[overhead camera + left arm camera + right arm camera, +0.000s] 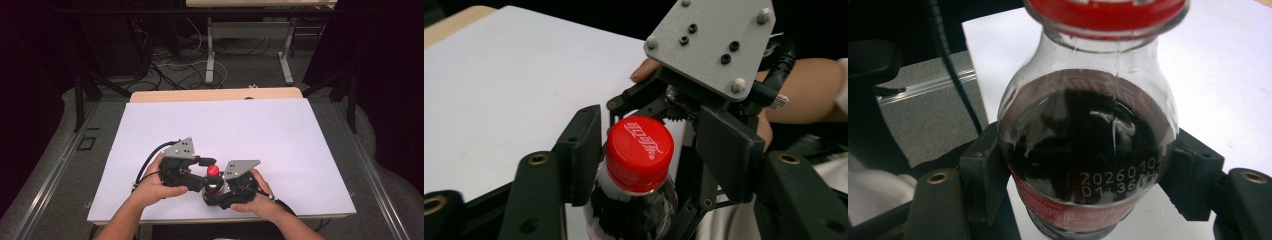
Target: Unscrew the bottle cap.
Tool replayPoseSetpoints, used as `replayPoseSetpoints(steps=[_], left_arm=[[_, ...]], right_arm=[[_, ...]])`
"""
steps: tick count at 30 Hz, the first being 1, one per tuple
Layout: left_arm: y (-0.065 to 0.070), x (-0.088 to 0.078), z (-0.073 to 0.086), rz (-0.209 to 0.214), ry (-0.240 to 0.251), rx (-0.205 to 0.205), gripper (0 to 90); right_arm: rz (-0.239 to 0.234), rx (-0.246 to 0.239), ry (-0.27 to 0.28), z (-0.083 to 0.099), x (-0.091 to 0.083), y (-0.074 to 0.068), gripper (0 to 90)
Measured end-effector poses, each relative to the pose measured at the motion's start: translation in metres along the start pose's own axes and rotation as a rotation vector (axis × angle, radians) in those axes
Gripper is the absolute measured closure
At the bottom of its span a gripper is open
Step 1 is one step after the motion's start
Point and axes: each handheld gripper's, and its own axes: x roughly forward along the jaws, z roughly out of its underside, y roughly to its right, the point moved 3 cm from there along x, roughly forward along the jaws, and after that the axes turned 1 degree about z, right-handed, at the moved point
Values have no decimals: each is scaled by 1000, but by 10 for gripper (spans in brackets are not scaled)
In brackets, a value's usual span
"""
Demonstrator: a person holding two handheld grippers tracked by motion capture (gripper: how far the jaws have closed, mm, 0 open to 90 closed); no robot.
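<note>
Bottle handling is shown at the near edge of a white rectangular table sheet (280, 145). At the left, the left gripper (199, 161) is held in the person's left hand (155, 187); its jaws stand either side of the red ribbed screw cap (639, 153). The left jaw lies against the cap, while a narrow gap appears beside the right jaw, so a firm clamp cannot be confirmed. In the centre, a small clear plastic bottle of dark cola (1087, 150) is kept upright just above or on the sheet; which cannot be told. At the right, the right gripper (216, 192) is closed on the bottle's rounded shoulder, both pads pressed against the plastic. The bottle is judged nearly full, hence moderately heavy; its thin wall is smooth and will yield under squeeze. Hold is best taken at the body, with the ribbed cap gripped for turning.
</note>
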Motion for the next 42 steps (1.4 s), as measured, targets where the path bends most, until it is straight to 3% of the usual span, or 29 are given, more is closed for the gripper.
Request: replayPoseSetpoints(steps=[2, 6, 10, 13, 16, 20, 22, 24, 26, 28, 31, 34, 37, 40, 42], left_arm=[[-2, -2, 1, 32, 15, 0, 474], [-6, -4, 3, 36, 18, 7, 548], [-8, -4, 5, 10, 30, -3, 603], [-5, -1, 6, -47, 40, -12, 609], [-1, 2, 4, -142, 47, -41, 611], [10, 11, 0, -313, 61, -106, 613], [15, 16, -2, -389, 89, -184, 613], [20, 22, -3, -470, 118, -221, 615], [24, 26, -4, -530, 125, -237, 616], [24, 30, -5, -564, 124, -250, 616], [23, 32, -6, -571, 116, -276, 616], [21, 31, -6, -551, 110, -282, 614], [18, 29, -7, -497, 98, -267, 599], [15, 20, -7, -446, 114, -268, 494], [10, 13, -7, -398, 112, -243, 447]], right_arm=[[-7, -19, -6, 0, 0, 0, 294], [-9, -15, -4, 0, 0, -1, 294], [-4, -11, -2, 0, 0, -1, 294], [12, -1, -3, 0, 1, 1, 294], [38, 21, -14, 1, 1, 4, 294], [87, 50, -10, 1, 0, 8, 295], [98, 61, -13, 2, -1, 10, 295], [112, 81, -10, 1, -2, 11, 295], [133, 83, -6, 2, -2, 13, 295], [139, 90, -11, 3, -2, 14, 295], [155, 106, -8, 4, 0, 15, 296], [147, 109, -22, 5, -1, 16, 295], [145, 109, -11, 4, -2, 16, 295], [143, 103, -8, 4, -2, 17, 295], [126, 100, -2, 4, -3, 18, 295]])
